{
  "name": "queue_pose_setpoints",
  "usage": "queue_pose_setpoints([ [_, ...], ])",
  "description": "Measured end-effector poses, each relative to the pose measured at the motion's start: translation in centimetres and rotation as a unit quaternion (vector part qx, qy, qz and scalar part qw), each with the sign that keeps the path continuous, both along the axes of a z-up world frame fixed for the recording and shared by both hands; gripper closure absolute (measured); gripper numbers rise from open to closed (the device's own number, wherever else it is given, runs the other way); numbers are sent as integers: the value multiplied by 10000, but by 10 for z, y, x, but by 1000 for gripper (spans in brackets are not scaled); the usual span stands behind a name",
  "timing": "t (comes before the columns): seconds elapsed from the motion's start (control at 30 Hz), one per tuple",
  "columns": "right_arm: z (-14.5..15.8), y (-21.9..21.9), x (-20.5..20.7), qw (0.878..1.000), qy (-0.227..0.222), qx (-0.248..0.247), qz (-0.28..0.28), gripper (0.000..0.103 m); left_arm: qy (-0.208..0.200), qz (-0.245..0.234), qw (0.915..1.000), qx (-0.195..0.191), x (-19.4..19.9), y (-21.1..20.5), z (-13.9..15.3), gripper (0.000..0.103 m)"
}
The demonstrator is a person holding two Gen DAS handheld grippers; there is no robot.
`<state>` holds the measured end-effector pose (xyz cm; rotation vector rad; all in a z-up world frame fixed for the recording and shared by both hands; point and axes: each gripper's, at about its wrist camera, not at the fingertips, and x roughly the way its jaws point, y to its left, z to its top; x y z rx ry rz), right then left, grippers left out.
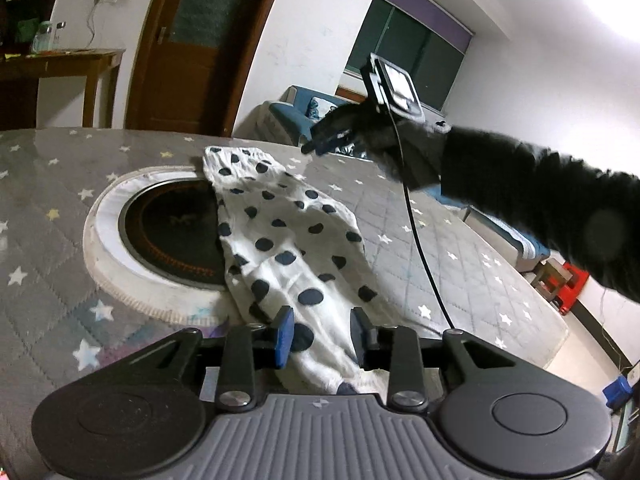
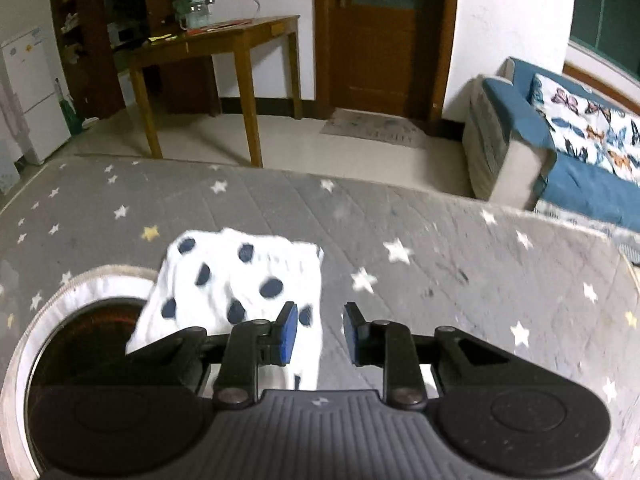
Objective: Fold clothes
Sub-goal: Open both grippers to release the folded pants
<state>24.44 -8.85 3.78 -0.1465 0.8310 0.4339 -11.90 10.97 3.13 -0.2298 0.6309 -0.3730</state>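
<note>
While both hand-held grippers, left (image 1: 322, 334) and right (image 2: 320, 332), gape empty, unlabelled polka-dot cloth (image 1: 288, 240) below

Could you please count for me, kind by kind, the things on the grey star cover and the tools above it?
Polka-dot garment: 1
Round built-in cooktop: 1
Tools: 2, the left tool and the right tool, both open
Total: 4
</note>
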Motion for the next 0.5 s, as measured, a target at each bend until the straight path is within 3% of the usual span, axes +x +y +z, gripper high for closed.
queue_pose_setpoints([
  [0.5, -40, 46, 42, 9990, -133, 243, 348, 78, 247, 163, 9995, 104, 31, -10, -4, 69],
])
